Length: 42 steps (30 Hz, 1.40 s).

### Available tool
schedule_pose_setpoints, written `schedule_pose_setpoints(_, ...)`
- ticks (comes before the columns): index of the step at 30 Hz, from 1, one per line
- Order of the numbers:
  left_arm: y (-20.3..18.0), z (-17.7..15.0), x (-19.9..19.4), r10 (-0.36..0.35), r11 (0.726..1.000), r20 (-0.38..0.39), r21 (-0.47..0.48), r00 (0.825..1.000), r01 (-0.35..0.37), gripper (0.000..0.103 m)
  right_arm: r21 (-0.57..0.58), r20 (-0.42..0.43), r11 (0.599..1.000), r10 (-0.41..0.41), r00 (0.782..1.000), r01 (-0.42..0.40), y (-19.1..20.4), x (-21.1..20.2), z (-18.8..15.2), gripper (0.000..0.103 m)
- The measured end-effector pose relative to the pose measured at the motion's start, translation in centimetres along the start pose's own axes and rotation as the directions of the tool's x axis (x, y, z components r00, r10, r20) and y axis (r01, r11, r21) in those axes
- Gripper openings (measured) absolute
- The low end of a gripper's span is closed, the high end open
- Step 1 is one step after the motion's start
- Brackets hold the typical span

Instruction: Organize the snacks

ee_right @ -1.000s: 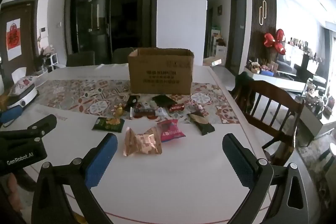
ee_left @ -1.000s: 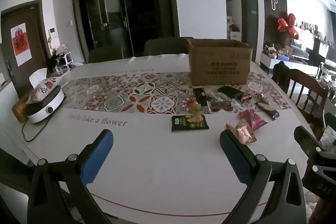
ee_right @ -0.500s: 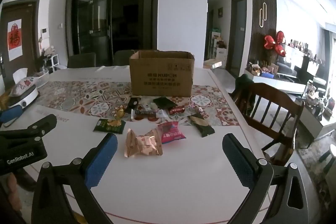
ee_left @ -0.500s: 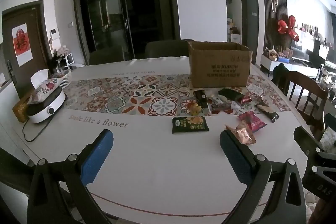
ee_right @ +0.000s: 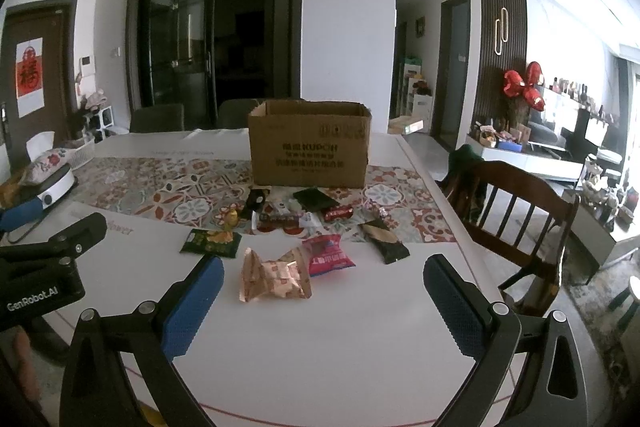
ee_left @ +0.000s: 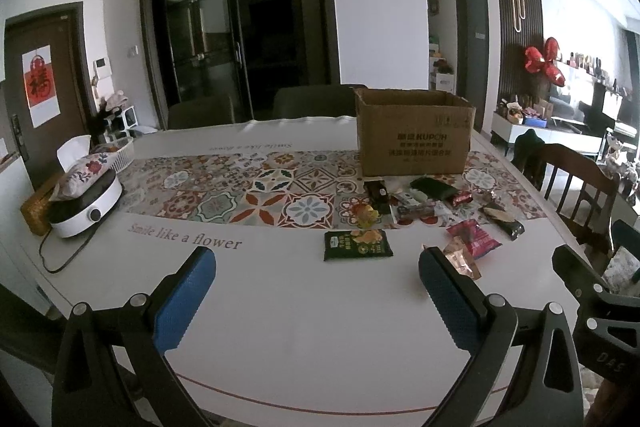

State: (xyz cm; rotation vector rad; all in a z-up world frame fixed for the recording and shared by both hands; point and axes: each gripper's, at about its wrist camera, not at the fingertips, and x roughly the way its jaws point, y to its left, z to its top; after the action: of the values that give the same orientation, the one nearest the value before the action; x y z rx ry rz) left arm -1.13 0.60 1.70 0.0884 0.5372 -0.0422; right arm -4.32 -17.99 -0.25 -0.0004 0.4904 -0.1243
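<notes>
Several snack packets lie on the white table in front of an open cardboard box (ee_left: 414, 137), which also shows in the right wrist view (ee_right: 308, 147). Nearest are a dark green chip bag (ee_left: 357, 245) (ee_right: 210, 243), a rose-gold foil pack (ee_right: 274, 277) (ee_left: 464, 259) and a red packet (ee_right: 328, 255) (ee_left: 474, 239). Darker packets (ee_right: 316, 199) lie nearer the box. My left gripper (ee_left: 316, 291) is open and empty above the near table. My right gripper (ee_right: 324, 295) is open and empty, just short of the foil pack.
A patterned runner (ee_left: 248, 187) crosses the table. A white round appliance (ee_left: 86, 203) with a tissue pouch on it stands at the left, its cord trailing. A wooden chair (ee_right: 524, 223) stands at the table's right side. Dark chairs (ee_left: 316, 101) stand behind the table.
Both views have shifted slightly; the box and snacks sit a little higher and nearer in frame. Both grippers stay open and empty.
</notes>
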Motion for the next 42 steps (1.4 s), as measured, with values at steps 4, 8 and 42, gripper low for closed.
schedule_pose_setpoints(4,0.04,0.02,-0.03,-0.001,1.000,0.002,-0.001,1.000,0.001,0.103,0.001,0.001,1.000,0.000,1.000,0.000,0.07,-0.17,0.22,0.101)
schedule_pose_setpoints(8,0.07,-0.02,-0.08,0.000,1.000,0.003,-0.001,1.000,0.000,0.103,0.001,0.003,1.000,-0.001,1.000,0.000,0.08,-0.19,0.17,0.101)
schedule_pose_setpoints(42,0.11,-0.01,-0.20,0.000,1.000,0.007,-0.003,1.000,0.000,0.103,0.000,0.012,1.000,0.000,1.000,0.000,0.09,-0.30,0.01,0.101)
